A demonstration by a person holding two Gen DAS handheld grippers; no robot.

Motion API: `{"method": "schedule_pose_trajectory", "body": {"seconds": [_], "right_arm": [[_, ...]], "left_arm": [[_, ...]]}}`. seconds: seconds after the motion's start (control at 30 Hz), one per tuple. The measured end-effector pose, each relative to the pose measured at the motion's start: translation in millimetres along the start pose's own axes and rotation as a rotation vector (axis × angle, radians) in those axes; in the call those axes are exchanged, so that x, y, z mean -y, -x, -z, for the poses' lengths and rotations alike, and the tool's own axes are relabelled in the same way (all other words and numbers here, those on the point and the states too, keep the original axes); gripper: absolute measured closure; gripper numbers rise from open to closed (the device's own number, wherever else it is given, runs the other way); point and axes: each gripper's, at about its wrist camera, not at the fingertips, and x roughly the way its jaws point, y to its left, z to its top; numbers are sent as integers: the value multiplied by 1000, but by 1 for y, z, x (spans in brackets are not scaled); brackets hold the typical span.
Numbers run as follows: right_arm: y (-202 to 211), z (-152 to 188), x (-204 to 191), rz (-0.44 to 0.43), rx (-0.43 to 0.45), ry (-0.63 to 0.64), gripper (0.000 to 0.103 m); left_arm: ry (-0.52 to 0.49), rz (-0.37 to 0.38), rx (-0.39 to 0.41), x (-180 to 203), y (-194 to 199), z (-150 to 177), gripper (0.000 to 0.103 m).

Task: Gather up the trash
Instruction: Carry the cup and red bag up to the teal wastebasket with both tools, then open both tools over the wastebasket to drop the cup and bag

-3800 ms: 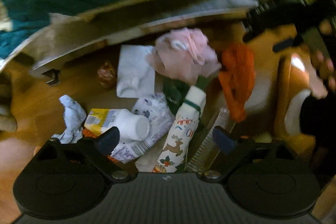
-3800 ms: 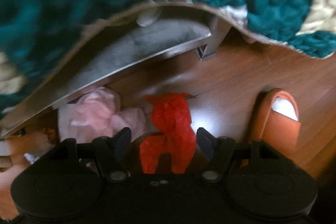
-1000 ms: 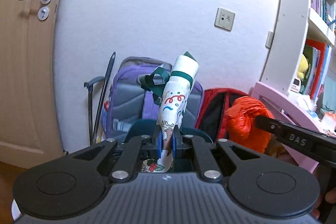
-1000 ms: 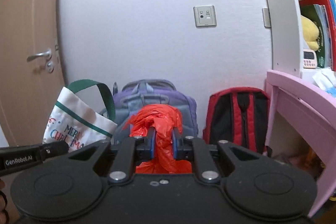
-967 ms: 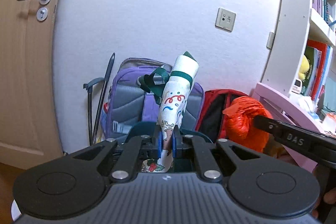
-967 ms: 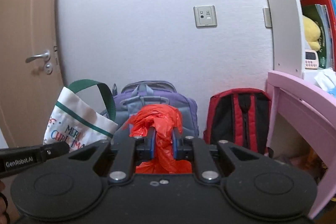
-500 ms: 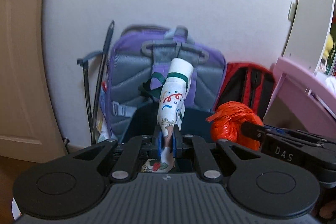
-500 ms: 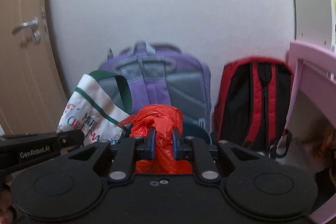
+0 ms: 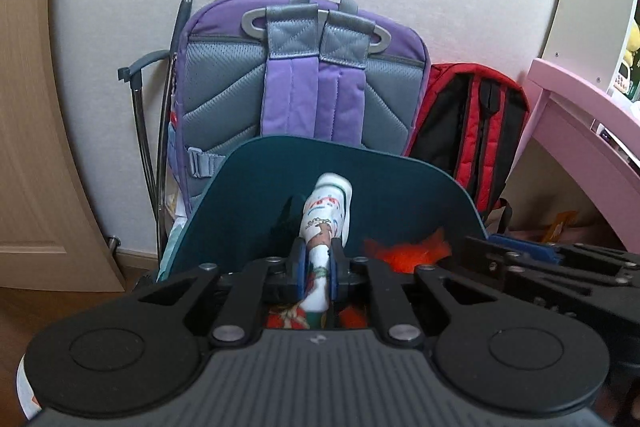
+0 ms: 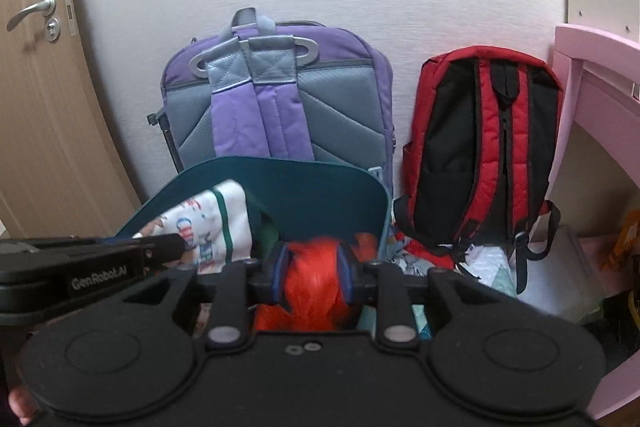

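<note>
My left gripper [image 9: 318, 277] was clenched on the white printed cloth bag [image 9: 326, 215], its blue pads pinching the fabric low down while the rest of the bag stood up in front of me. My right gripper [image 10: 312, 277] had its jaws opening around the orange plastic bag [image 10: 314, 279]; the crumpled plastic sat between the pads, and I could not tell whether they pressed on it at all.

Both bundles hung inside the mouth of the dark teal bin [image 9: 400, 183], below its back rim, the cloth bag toward the left wall and the orange one toward the right. I judged this the drop itself, with the carrying done. To do it well I meant to let the right jaws go fully wide before lifting, so the plastic would not snag on a pad, and then free the left only with the cloth bag's upper end inside the rim rather than leaning over it.

Behind the bin the purple backpack [image 9: 304, 75] and the red backpack [image 10: 486, 143] leaned on the wall.
</note>
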Motion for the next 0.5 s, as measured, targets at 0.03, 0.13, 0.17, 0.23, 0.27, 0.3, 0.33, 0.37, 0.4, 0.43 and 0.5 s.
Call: {"method": "schedule_pose_trajectory", "body": {"seconds": [0.03, 0.13, 0.17, 0.23, 0.27, 0.3, 0.33, 0.37, 0.4, 0.43, 0.5], "right_arm": [[1, 0, 2, -1, 1, -2, 73], [8, 1, 7, -8, 4, -10, 68], [11, 1, 8, -11, 7, -13, 63], [19, 1, 11, -18, 24, -17, 58], [22, 1, 11, -19, 30, -17, 57], [26, 1, 12, -19, 35, -17, 57], [31, 0, 12, -22, 40, -17, 57], [36, 0, 13, -25, 44, -19, 57], [40, 1, 14, -26, 48, -21, 56], [45, 1, 14, -26, 52, -24, 56], [56, 3, 15, -31, 57, -28, 54]], "left_arm": [[4, -4, -1, 0, -1, 1, 87], [22, 4, 3, -2, 3, 2, 70], [25, 10, 10, -2, 5, 2, 58], [21, 8, 36, 1, 14, 1, 37], [15, 2, 52, 3, 19, 1, 32], [6, 0, 64, 5, 24, 1, 31], [-5, 2, 68, 7, 29, 1, 31], [-8, 2, 68, 9, 33, 2, 31], [-8, 3, 69, 10, 38, 2, 30], [-6, 3, 71, 11, 44, 3, 26], [1, -1, 76, 12, 55, 5, 23]]}}
